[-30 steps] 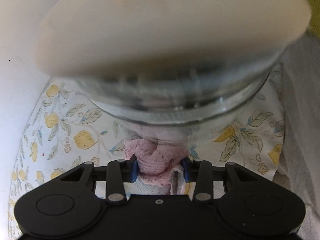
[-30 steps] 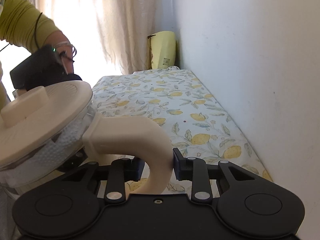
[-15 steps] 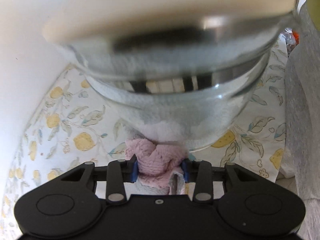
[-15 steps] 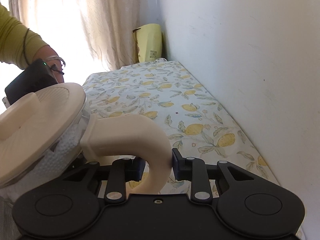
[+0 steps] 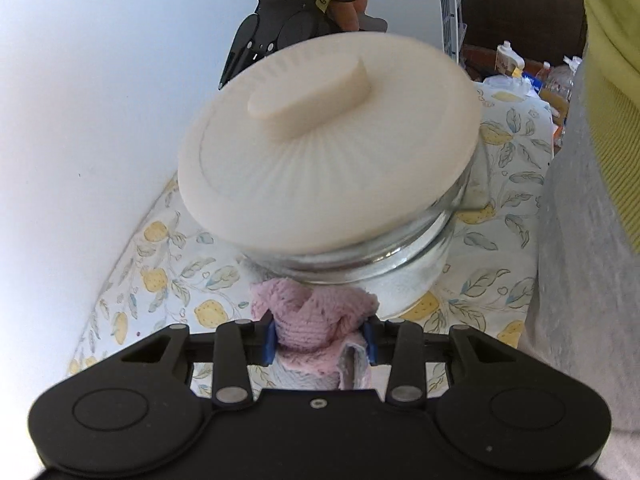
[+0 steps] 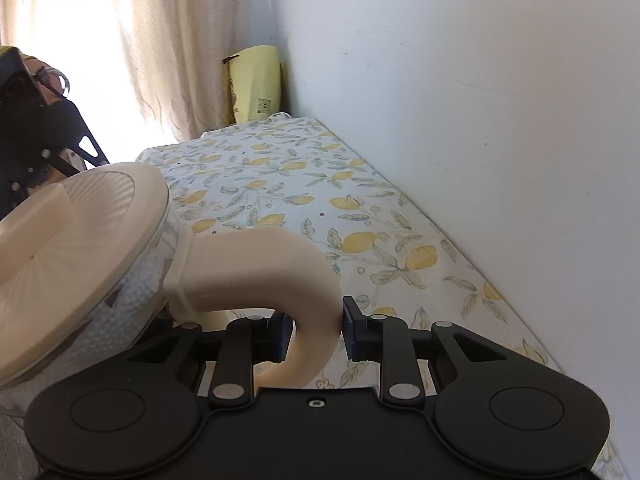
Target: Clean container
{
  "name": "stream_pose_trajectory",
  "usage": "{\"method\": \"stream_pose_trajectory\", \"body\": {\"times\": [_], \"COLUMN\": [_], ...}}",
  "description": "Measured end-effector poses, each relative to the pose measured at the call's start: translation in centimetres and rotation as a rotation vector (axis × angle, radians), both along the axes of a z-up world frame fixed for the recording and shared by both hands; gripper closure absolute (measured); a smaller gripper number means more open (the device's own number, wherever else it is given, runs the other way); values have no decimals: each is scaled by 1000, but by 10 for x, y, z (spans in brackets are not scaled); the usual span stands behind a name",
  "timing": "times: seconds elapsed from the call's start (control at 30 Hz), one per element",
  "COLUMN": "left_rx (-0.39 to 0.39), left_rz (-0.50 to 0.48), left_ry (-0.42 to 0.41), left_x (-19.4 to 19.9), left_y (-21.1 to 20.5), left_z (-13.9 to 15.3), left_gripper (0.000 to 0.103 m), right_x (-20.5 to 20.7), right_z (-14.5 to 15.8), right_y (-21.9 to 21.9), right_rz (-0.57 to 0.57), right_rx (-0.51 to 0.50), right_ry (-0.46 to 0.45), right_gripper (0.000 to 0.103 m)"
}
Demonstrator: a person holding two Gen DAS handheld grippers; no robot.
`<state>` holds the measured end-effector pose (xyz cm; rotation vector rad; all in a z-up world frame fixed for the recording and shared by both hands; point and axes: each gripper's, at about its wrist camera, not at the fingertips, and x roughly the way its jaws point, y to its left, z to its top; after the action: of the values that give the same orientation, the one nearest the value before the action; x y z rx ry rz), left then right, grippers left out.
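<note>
A: Where is the container (image 5: 360, 256) now?

B: In the left wrist view it hangs tilted above the lemon-print desk (image 5: 168, 280), its cream lid (image 5: 328, 160) seated on the glass rim and leaning toward the camera; whether the base touches the desk I cannot tell. The right gripper (image 6: 314, 326) carries it by the curved cream handle (image 6: 264, 276); its jaws are clenched on that handle's lower bend.

A: And the left one?

B: The left gripper (image 5: 320, 338) is closed tight on a bunched pink cloth (image 5: 316, 316), and the cloth presses against the near lower side of the glass, just under the lid's edge.

A: So wiping the outside, you judge?

B: That is my reading; the glass looks slightly blurred, so something is probably moving. To do it well, I would keep the cloth flat on the wall and let the right wrist turn the container so fresh glass comes round to the cloth; the handle grip should stay firm, since it sits low on the curve and the weight hangs off to the left of it.

A: Any risk?

B: The lid; tilted this far it could slide off if it only rests there; I would level the container somewhat; the white wall (image 6: 460, 120) close on the right also leaves little room for swinging.
</note>
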<state>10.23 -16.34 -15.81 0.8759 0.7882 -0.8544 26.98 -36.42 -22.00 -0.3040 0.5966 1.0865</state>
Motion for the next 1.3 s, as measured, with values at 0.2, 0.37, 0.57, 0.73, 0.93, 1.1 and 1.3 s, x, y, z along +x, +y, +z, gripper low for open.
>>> {"method": "stream_pose_trajectory", "body": {"times": [0.2, 0.37, 0.57, 0.73, 0.93, 1.1, 1.3], "left_rx": [30, 40, 20, 12, -30, -45, -49], "left_rz": [-26, -35, -5, 26, 91, 108, 100], "left_ry": [-18, -2, 60, 92, 121, 122, 91], "left_x": [-1, 0, 6, 11, 16, 15, 9], "left_y": [-7, -11, -14, -13, -11, -9, -7], "left_z": [3, -11, -39, -65, -82, -78, -56], "left_gripper": [65, 65, 65, 65, 65, 65, 65], "right_x": [-5, -8, -12, -15, -19, -24, -29], "right_z": [-1, -2, -3, -4, -5, -3, -2], "right_y": [-10, -17, -26, -33, -42, -41, -37], "right_rz": [-53, -92, -139, -178, -225, -255, -248], "right_rx": [-2, -4, -6, -8, -10, -8, -5], "right_ry": [15, 28, 44, 57, 73, 83, 68], "right_gripper": [73, 73, 73, 73, 73, 73, 73]}}
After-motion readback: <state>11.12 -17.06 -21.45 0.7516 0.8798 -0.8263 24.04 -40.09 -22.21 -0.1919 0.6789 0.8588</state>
